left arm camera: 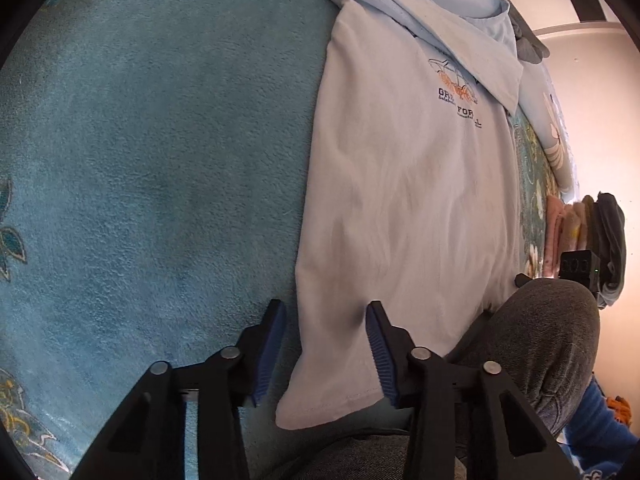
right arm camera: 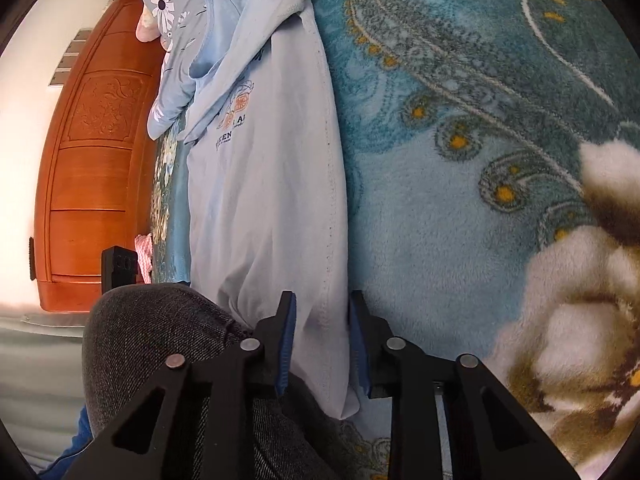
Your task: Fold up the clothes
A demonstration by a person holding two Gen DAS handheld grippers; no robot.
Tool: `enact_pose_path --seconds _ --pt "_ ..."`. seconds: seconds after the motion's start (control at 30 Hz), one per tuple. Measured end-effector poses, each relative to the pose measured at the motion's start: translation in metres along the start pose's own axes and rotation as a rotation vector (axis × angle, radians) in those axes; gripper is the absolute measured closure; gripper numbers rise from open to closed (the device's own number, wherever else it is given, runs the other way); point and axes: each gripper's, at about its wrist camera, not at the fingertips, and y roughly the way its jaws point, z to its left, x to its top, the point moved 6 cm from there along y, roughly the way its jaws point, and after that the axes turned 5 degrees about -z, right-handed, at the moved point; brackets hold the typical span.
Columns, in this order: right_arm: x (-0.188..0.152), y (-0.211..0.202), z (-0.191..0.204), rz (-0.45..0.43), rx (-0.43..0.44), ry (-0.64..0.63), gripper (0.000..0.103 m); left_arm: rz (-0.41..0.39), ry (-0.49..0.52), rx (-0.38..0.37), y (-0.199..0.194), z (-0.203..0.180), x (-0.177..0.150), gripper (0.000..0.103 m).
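A pale blue T-shirt point(left arm camera: 400, 200) with an orange and dark chest print lies flat on a teal fleece blanket point(left arm camera: 160, 160), its sleeves folded in. My left gripper point(left arm camera: 326, 320) straddles the shirt's near bottom corner. Its blue pads stand apart: one rests over the cloth, the other is on the blanket beside the hem. In the right wrist view the same T-shirt point(right arm camera: 272, 200) runs away from me, and my right gripper point(right arm camera: 322, 312) straddles its stitched side edge near the hem. That gap is narrower and flat cloth fills it, with no bunching.
A person's knee in grey trousers point(left arm camera: 540, 340) point(right arm camera: 160, 328) presses against the shirt's hem between the two grippers. More light blue and grey garments point(left arm camera: 460, 12) lie past the collar. Folded clothes point(left arm camera: 580, 232) are stacked at the bed's edge. An orange wooden panel point(right arm camera: 96, 160) stands beyond.
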Motion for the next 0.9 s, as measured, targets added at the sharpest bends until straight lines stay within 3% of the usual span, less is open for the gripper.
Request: enact_pose_path --seconds 0.03,0.07,0.1,0.23,0.43,0.53,0.73,0.9 --pt "0.000 0.001 0.000 0.003 0.002 0.004 0.091 0.003 0.005 0.012 0.000 0.000 -0.001 0.079" --pt "0.000 0.001 0.003 0.004 -0.006 -0.007 0.096 0.007 0.010 0.024 0.000 -0.001 -0.001 0.091" --pt "0.001 0.000 0.005 0.004 -0.014 -0.018 0.099 0.002 0.016 0.034 -0.002 -0.002 -0.001 0.094" --pt "0.025 -0.022 0.033 -0.084 0.057 -0.058 0.101 -0.079 0.027 0.033 -0.029 -0.014 0.009 0.095" --pt "0.075 -0.086 0.094 -0.239 0.212 -0.134 0.101 -0.291 0.027 -0.073 -0.117 -0.043 0.034 0.096" --pt "0.083 -0.112 0.125 -0.262 0.279 -0.186 0.101 -0.354 0.062 -0.076 -0.150 -0.060 0.038 0.096" --pt "0.053 -0.150 0.148 -0.230 0.337 -0.285 0.101 -0.390 0.128 -0.043 -0.177 -0.088 0.000 0.096" --pt "0.016 -0.162 0.136 -0.167 0.333 -0.309 0.101 -0.320 0.108 -0.044 -0.169 -0.083 -0.038 0.096"
